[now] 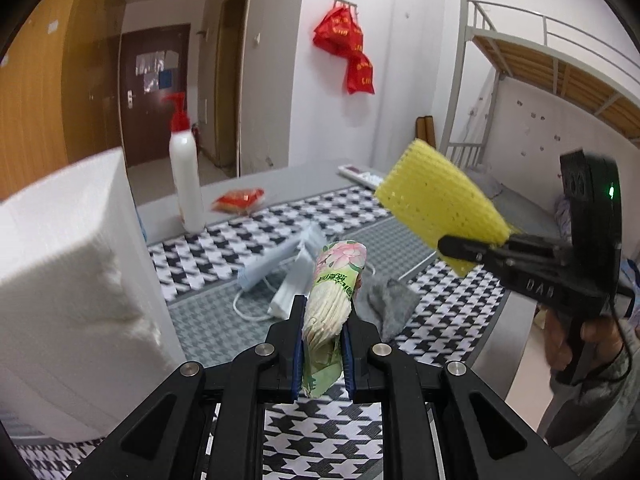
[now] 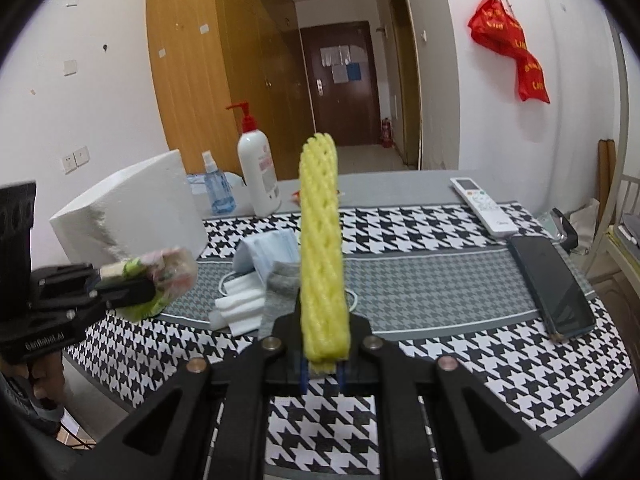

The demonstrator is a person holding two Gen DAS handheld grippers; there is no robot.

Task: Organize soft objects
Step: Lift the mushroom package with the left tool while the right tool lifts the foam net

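Left gripper [image 1: 322, 344] has its fingers clamped on a crinkly floral tissue pack [image 1: 336, 292], held above the houndstooth-cloth desk [image 1: 320, 432]. Right gripper [image 2: 323, 360] is squeezing a yellow foam mesh sleeve [image 2: 322, 248], upright. Soft masks [image 2: 264, 256] and a grey sock [image 2: 280, 292] lie below.

Each wrist camera looks forward along its own fingers, close above the table [image 1: 240, 312]; both share its middle and the far door [image 2: 340, 80].

A yellow foam net [image 2: 323, 248] and a green, pink-flowered tissue pack [image 1: 336, 280]. The tablecloth [image 2: 460, 360] is black-and-white houndstooth with grey bands. The pump bottle [image 2: 258, 174] is white, red-topped.
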